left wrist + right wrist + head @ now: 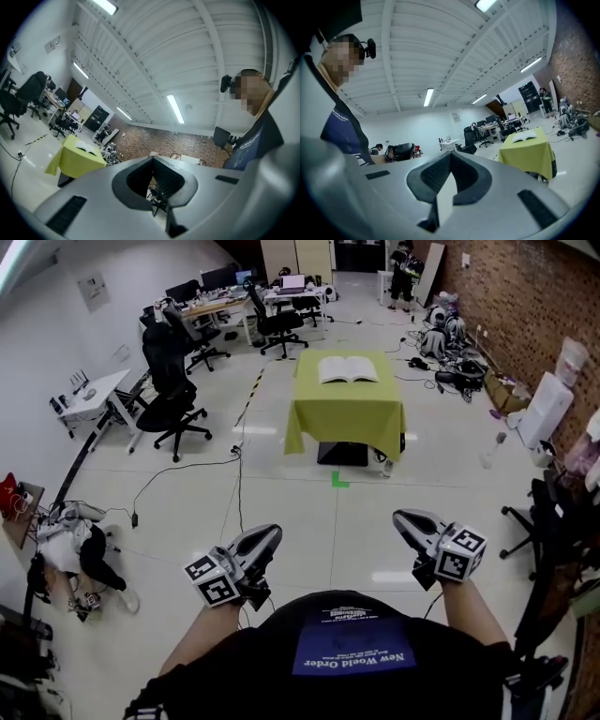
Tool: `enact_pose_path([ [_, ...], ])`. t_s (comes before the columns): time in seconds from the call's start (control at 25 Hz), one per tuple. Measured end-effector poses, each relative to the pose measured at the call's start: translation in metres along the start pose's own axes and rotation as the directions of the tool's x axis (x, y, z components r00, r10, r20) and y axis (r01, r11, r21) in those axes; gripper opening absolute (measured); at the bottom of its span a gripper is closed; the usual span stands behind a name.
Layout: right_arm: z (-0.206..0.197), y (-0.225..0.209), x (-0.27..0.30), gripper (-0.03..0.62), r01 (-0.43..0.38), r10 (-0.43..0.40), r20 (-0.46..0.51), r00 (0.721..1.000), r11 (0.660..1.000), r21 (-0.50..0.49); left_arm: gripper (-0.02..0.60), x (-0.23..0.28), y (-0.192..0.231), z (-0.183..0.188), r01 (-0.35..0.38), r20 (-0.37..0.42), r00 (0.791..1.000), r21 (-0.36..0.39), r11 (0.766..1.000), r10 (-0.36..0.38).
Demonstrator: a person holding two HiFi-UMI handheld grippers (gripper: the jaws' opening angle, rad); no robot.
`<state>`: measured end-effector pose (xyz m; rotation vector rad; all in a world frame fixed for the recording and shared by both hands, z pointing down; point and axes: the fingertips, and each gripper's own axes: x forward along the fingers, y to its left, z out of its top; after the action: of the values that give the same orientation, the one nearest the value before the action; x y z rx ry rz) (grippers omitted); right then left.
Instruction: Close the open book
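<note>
Book (348, 369) lies open on the green-clothed table (342, 413), print unreadably small.

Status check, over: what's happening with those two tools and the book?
Left tool and right tool both shut, empty. Open white book flat on the yellow-green draped table, well ahead. Nothing stands in the path.

The person's left forearm (200, 641) and right forearm (474, 611) reach forward from the torso. The left gripper (265, 538) and right gripper (411, 521) point ahead, roughly level and well apart. Both have jaws pressed together, with nothing between them.
</note>
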<state>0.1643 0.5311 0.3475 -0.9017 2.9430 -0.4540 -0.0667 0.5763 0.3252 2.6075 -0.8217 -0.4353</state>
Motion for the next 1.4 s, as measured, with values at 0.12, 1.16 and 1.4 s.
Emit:
enact_pose_path([
  [0.12, 0.01, -0.035, 0.001, -0.014, -0.004, 0.004, 0.005, 1.0, 1.0, 0.004, 0.006, 0.039, 0.01, 0.0, 0.009, -0.014, 1.0, -0.003, 1.0, -0.009],
  [1.16, 0.104, -0.274, 0.259, -0.014, 0.205, -0.204, 0.051, 0.978, 0.979, -0.01, 0.006, 0.211, 0.34, 0.121, 0.199, -0.124, 0.972, -0.01, 0.98, -0.199],
  [1.4, 0.107, -0.339, 0.288, -0.014, 0.198, -0.199, 0.024, 0.98, 0.98, 0.027, 0.006, 0.248, 0.393, 0.123, 0.164, -0.124, 0.978, -0.041, 0.986, -0.168],
])
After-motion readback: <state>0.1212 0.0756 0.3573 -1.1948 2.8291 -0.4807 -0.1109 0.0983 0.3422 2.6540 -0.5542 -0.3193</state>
